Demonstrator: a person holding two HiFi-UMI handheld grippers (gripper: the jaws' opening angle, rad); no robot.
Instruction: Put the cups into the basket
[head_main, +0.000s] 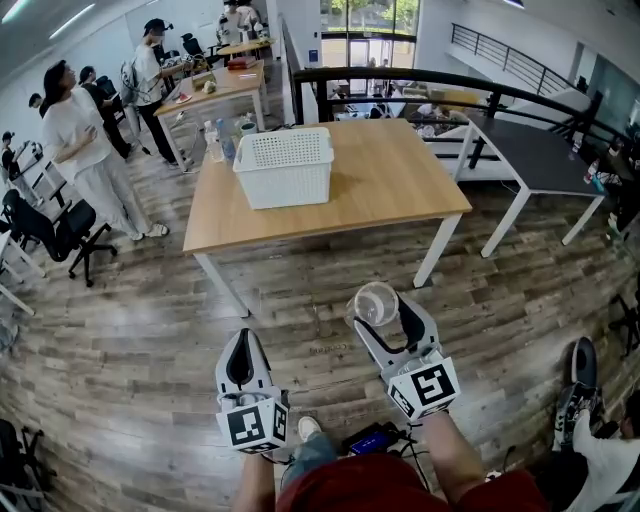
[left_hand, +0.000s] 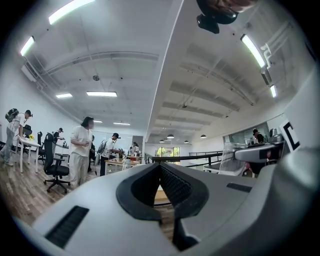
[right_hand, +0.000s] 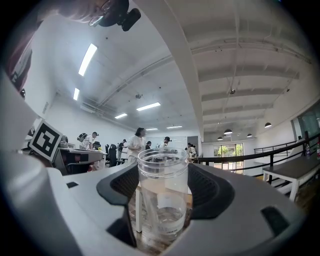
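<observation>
Clear cup (head_main: 376, 302) in transit; basket (head_main: 286, 182) well apart, upper centre.
Right gripper (head_main: 386, 312) clamps cup at lower centre; left gripper (head_main: 240, 362) closed, empty. Risk: the smooth wall may slip during carry.

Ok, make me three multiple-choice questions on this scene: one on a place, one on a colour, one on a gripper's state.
1. Where is the white basket? A on the floor; B on the wooden table; C on a chair.
2. What colour is the cup? A red; B clear; C blue.
3. What state is the left gripper in? A shut, empty; B holding the cup; C wide open.
Answers: B, it stands on the tabletop; B, it is see-through; A, its fingers meet, nothing between.
</observation>
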